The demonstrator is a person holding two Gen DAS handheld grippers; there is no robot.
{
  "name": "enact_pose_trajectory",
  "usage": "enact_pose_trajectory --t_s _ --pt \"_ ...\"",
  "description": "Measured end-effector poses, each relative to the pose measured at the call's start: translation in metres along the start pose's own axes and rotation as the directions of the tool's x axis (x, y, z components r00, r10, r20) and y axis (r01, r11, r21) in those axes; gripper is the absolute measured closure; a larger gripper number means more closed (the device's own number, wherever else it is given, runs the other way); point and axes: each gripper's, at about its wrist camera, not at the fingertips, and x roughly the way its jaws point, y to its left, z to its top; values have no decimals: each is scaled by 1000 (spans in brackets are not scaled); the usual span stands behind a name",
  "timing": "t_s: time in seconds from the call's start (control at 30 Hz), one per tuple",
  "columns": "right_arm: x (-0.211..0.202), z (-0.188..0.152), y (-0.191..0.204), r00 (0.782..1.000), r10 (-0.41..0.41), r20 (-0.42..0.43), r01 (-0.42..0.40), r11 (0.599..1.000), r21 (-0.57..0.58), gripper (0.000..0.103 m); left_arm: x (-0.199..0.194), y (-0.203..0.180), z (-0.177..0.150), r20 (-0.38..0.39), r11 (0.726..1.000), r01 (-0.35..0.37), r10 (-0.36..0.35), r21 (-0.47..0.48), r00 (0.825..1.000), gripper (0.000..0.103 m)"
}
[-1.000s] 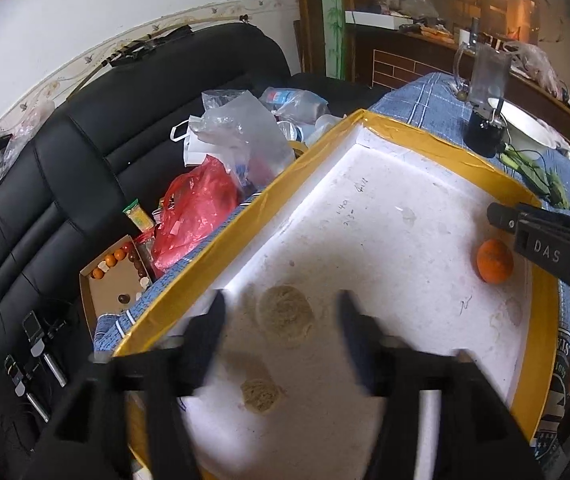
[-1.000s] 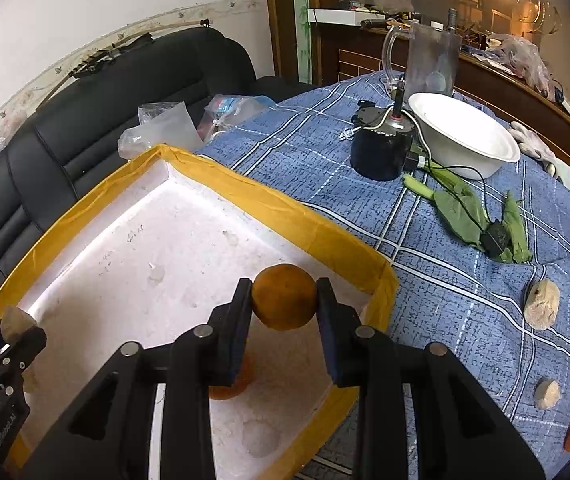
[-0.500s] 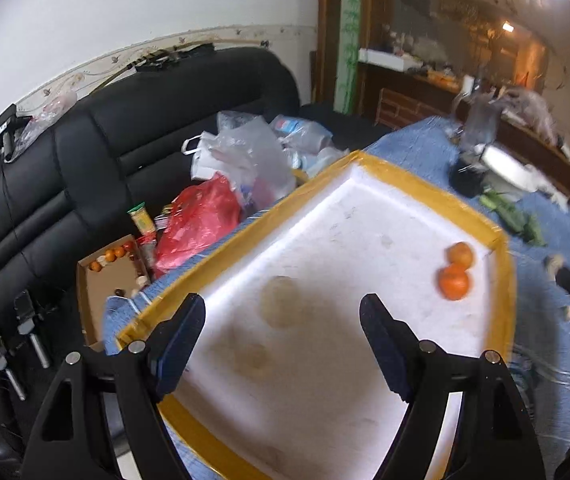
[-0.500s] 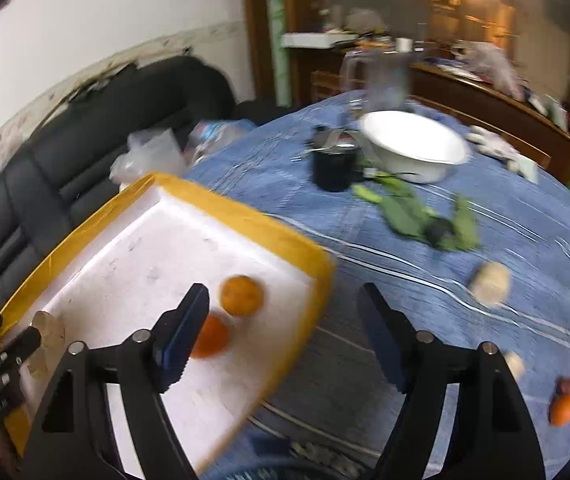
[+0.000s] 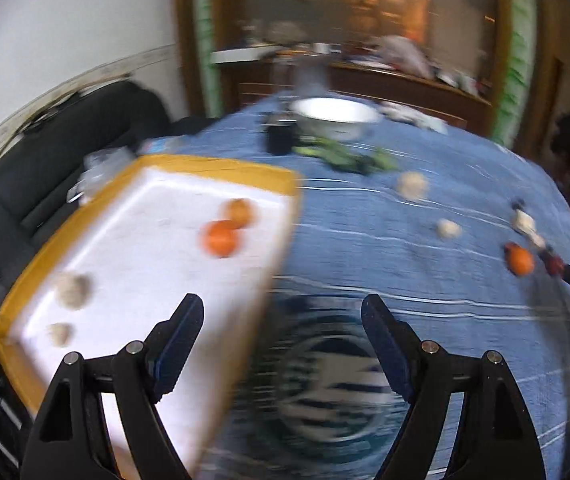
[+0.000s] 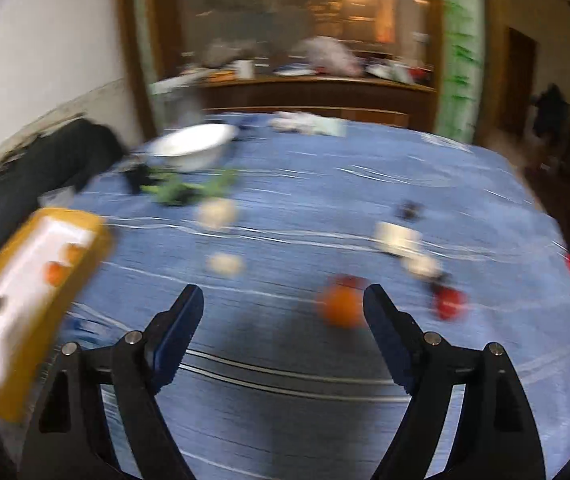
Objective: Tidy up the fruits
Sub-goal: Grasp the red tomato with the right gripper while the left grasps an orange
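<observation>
Left wrist view, blurred by motion. Left gripper [image 5: 283, 344]: jaws spread wide, nothing between them; the opening has just widened. It hangs over the near right edge of the tray and the blue tablecloth [image 5: 425, 280]. White foam tray [image 5: 133, 240] with a yellow rim, at the left side of the table: two oranges [image 5: 221, 238] touching each other near its far right corner; two pale lumpy pieces [image 5: 73, 288] near its left corner, one just beside the other. On the cloth, to the right of the tray: two pale pieces [image 5: 412, 185] apart from each other; farther right a loose orange [image 5: 520, 261] with a small red item just beside it. White bowl [image 5: 333, 118] at the far side, green vegetables [image 5: 349, 158] in front of it, a dark cup just to its left. Black tip of the other tool at the right edge.

Right wrist view, also blurred. Right gripper [image 6: 283, 340]: jaws wide apart and empty, having just been opening. The loose orange [image 6: 341, 306] lies on the cloth just ahead of the right finger [image 6: 389, 340], not touched. A red item [image 6: 451, 304] near it on the right; pale pieces [image 6: 217, 213] farther left; a white packet farther back. The tray [image 6: 5, 376] shows at the left edge with the two oranges [image 6: 56, 273] inside. Bowl [image 6: 193, 146] and vegetables [image 6: 189, 190] at the far left. Black sofa beyond the table.
</observation>
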Motion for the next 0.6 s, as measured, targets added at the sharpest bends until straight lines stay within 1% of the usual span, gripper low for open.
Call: enact_pose_trajectory --t_s 0.07,0.13,0.17,0.2,0.27,0.3,0.33,0.4,0.47,0.5,0.53,0.6 --pt "5 -8 -43 997 -73 -39 75 996 44 21 6 -30 0 -12 998 35 -34 54 999 22" --pt "13 -15 -80 989 -123 -79 129 988 84 21 13 -61 1 -26 990 80 -77 113 997 22" --pt "15 -18 -90 987 -132 -94 141 986 91 21 17 -77 2 -31 985 92 -88 143 996 22" --pt "20 -20 -101 983 -144 -111 154 984 94 21 18 -85 1 -34 982 101 -97 159 995 22" --pt "29 -21 -111 981 -146 -126 157 984 86 22 25 -107 2 -47 973 132 -125 187 991 22" --pt "33 -22 -115 981 -140 -133 151 985 77 24 29 -116 4 -55 970 148 -140 193 989 22" --pt "39 -20 -116 981 -131 -140 141 988 63 26 34 -129 7 -64 965 175 -166 196 984 22" --pt "46 -17 -116 982 -121 -148 128 991 41 28 38 -145 8 -71 958 200 -189 204 979 22" --pt "57 -13 -115 980 -127 -155 130 991 10 32 48 -166 11 -85 950 225 -211 217 974 22" --pt "61 -11 -116 979 -128 -159 131 991 5 38 51 -175 11 -91 948 230 -215 221 972 22" --pt "67 -9 -118 978 -123 -167 125 992 2 53 52 -182 10 -95 946 236 -220 223 971 22" --pt "73 -9 -119 977 -114 -180 116 993 0 70 59 -198 13 -98 943 252 -236 219 967 22"
